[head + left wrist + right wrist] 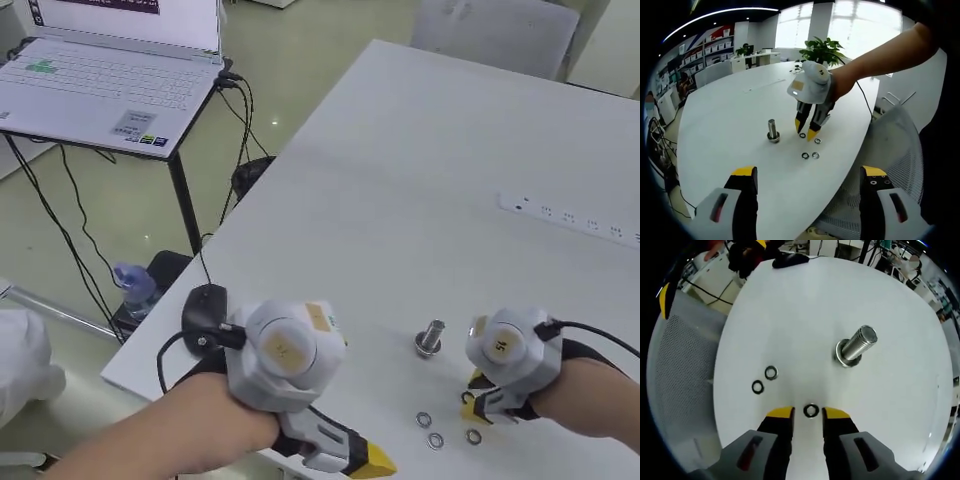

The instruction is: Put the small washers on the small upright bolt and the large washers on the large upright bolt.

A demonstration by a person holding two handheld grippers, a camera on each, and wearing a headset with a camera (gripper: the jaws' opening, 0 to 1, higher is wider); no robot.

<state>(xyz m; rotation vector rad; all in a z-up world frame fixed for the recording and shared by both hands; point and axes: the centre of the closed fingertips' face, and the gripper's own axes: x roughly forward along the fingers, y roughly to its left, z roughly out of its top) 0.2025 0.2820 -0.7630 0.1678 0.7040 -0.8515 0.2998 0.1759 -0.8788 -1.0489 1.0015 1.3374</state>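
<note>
Washer (811, 410), small silver metal ring, near upright steel bolt (856, 346), is flanked by right gripper (808, 413), jaws apart; rim to be pinched squarely, tips low.

White counter (400, 200). Bright silver bolt (856, 346); silver-grey washers (771, 372), dark centres. Left hand-held gripper (809, 172) and right hand-held gripper (805, 129): pale grey shells, black jaws, yellow tips, red insets on the grey housings. White laptop (100, 80), green patch on deck. White power strip (570, 215). Black cables (75, 200). Blue-capped bottle (135, 285).
</note>
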